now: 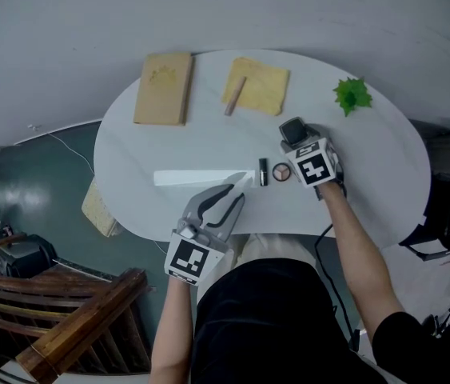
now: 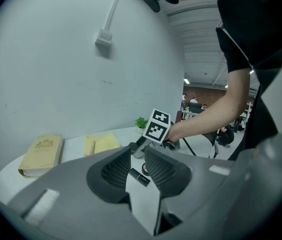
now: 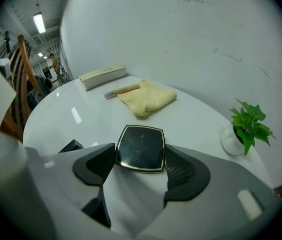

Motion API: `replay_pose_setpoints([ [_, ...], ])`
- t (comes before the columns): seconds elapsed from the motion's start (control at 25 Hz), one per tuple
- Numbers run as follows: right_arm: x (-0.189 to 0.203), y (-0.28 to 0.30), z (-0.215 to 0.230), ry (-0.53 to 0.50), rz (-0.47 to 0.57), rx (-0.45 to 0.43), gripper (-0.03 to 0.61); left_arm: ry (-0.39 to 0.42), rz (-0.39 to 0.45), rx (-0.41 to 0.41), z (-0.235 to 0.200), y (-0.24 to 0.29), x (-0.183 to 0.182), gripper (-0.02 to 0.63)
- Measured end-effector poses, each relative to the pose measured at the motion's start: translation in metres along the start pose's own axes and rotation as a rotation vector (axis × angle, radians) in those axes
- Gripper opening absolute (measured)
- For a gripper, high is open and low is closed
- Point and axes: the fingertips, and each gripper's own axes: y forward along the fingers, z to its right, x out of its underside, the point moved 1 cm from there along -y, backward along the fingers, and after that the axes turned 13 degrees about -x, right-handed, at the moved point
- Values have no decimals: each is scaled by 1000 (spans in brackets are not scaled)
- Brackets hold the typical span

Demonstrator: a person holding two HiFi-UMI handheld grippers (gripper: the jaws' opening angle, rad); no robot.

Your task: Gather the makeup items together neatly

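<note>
My right gripper (image 1: 296, 138) is shut on a square black compact (image 1: 293, 131) over the table's right half; the compact (image 3: 141, 148) sits flat between the pads in the right gripper view. Beside it on the white table (image 1: 368, 174) lie a short black lipstick tube (image 1: 263, 171) and a small round pot (image 1: 281, 172). My left gripper (image 1: 238, 192) is at the near edge and points at them, jaws narrowly apart with nothing between. In the left gripper view the tube (image 2: 138, 176) and pot (image 2: 144, 168) show just beyond its tips (image 2: 137, 156).
A tan book (image 1: 163, 87) lies at the back left. A folded yellow cloth (image 1: 260, 86) with a pinkish stick (image 1: 235, 95) on it lies at the back middle. A small green plant (image 1: 352, 94) stands at the right. Wooden furniture (image 1: 73, 310) is off the table's near left.
</note>
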Motion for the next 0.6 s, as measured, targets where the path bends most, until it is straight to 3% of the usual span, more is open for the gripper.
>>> replay_pose_setpoints([
  [0.6, 57, -48, -35, -210, -59, -121, 322, 57, 22, 42, 11, 6, -2, 41],
])
